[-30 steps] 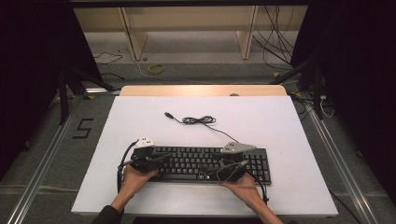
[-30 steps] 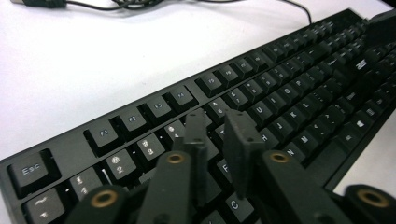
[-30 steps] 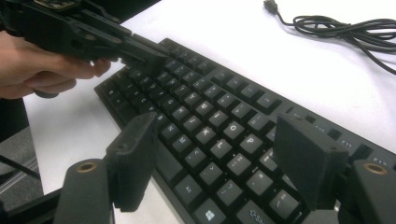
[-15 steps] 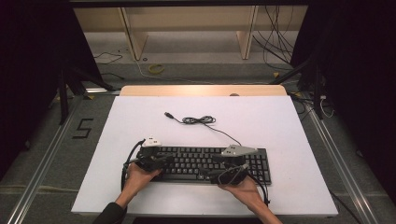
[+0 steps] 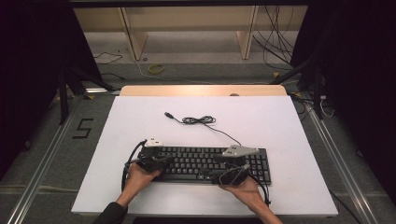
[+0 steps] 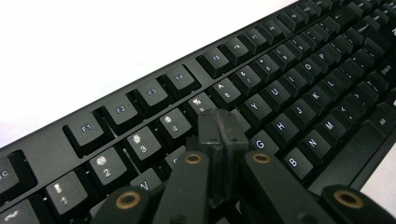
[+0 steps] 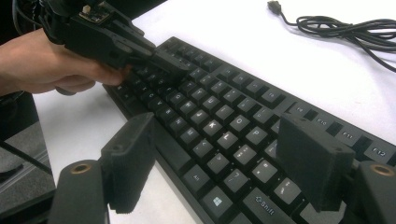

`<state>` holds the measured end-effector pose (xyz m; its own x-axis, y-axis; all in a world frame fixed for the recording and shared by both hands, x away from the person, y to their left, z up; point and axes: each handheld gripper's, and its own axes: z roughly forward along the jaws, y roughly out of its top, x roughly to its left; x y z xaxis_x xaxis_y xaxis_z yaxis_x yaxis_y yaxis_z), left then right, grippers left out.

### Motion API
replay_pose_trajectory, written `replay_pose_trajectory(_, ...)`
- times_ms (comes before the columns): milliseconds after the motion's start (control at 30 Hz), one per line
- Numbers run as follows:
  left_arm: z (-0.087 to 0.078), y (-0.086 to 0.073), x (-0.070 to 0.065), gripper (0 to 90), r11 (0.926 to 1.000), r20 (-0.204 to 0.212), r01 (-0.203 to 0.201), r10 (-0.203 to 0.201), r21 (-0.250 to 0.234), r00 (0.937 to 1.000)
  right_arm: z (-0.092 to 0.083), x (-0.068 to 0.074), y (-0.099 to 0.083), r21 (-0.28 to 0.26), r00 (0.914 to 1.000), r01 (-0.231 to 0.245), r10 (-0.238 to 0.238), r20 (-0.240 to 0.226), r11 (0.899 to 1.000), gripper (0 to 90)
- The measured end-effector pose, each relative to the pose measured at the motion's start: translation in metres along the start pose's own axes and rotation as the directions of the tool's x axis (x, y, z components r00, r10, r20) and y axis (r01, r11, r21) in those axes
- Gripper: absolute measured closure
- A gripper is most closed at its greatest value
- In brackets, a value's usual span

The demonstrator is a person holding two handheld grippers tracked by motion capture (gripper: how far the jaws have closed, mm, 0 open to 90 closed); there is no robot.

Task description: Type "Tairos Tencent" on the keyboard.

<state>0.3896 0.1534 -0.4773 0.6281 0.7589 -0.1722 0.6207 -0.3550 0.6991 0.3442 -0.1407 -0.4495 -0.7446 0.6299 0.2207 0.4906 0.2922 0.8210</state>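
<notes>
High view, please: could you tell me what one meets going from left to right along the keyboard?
Left hand → left gripper, jaws shut over the keys → bare middle keys of the keyboard → right gripper → right hand.

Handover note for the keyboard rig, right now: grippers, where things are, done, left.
Left gripper: jaws have just closed and are shut, nothing between them, tips down on the keys near the 5 and the G.
Right gripper: jaws open, nothing held, over the right half of the keys.
Keyboard: flat on the white table, near the person's edge. Its cable lies coiled behind it, plug loose on the table.
Done: left jaws closed to a point over the keys.
Left: probably key pressing; I cannot tell whether a key is down. The right gripper is not closed yet.
</notes>
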Motion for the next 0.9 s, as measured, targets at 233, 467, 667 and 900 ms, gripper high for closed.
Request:
replay_pose_trajectory(233,-0.001,0.0,0.0,89.1,1.0,-0.001,0.008,-0.008,-0.005,1.0,0.0,0.0,0.0,0.0,1.0,0.002,-0.002,0.002,1.0,29.5)
replay_pose_trajectory(467,-0.008,0.001,0.003,84.2,0.999,0.0,0.022,-0.022,-0.04,0.9998,0.0,-0.001,0.001,-0.007,1.0,-0.001,0.001,0.003,1.0,29.5)
replay_pose_trajectory(667,-0.02,0.001,0.005,70.8,0.9944,0.04,0.05,-0.047,-0.092,0.9981,0.0,-0.002,0.002,-0.01,1.0,-0.002,0.003,0.007,1.0,29.4)
replay_pose_trajectory(900,-0.029,-0.003,0.008,52.7,0.9855,0.089,0.079,-0.066,-0.15,0.9938,0.003,-0.003,0.004,-0.009,1.0,-0.003,0.003,0.007,1.0,30.0)
